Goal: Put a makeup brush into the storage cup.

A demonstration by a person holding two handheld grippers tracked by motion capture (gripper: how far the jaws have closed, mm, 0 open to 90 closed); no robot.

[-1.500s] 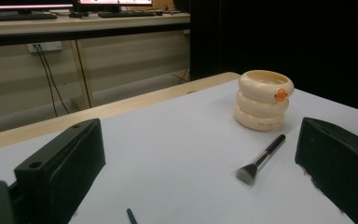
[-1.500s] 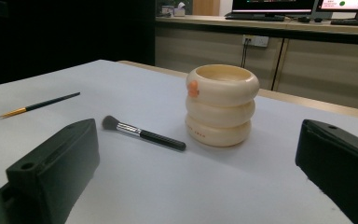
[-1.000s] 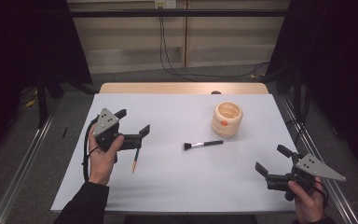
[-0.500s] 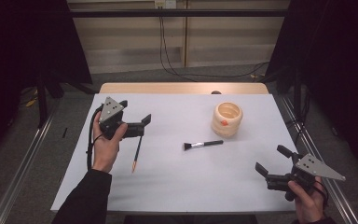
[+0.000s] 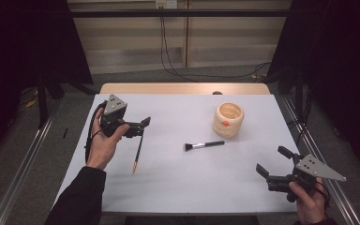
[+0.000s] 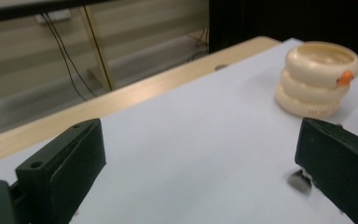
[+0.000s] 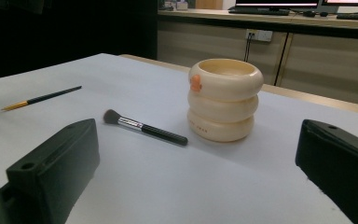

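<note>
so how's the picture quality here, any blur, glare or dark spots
High view: the white table is evenly lit, the surroundings fall near black, no glare. Left gripper view: soft overall; the near fingers and the brush tip by the right finger are blurred, the cream ringed holder clearer. Right gripper view: holder and makeup brush sharp, with soft shadows.

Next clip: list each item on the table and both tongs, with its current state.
Left tongs: open, held above the thin brush.
Right tongs: open, empty.
Cream ringed holder: upright, nothing seen inside.
Makeup brush: lying flat, untouched.
Thin brush: lying flat on the table.
</note>
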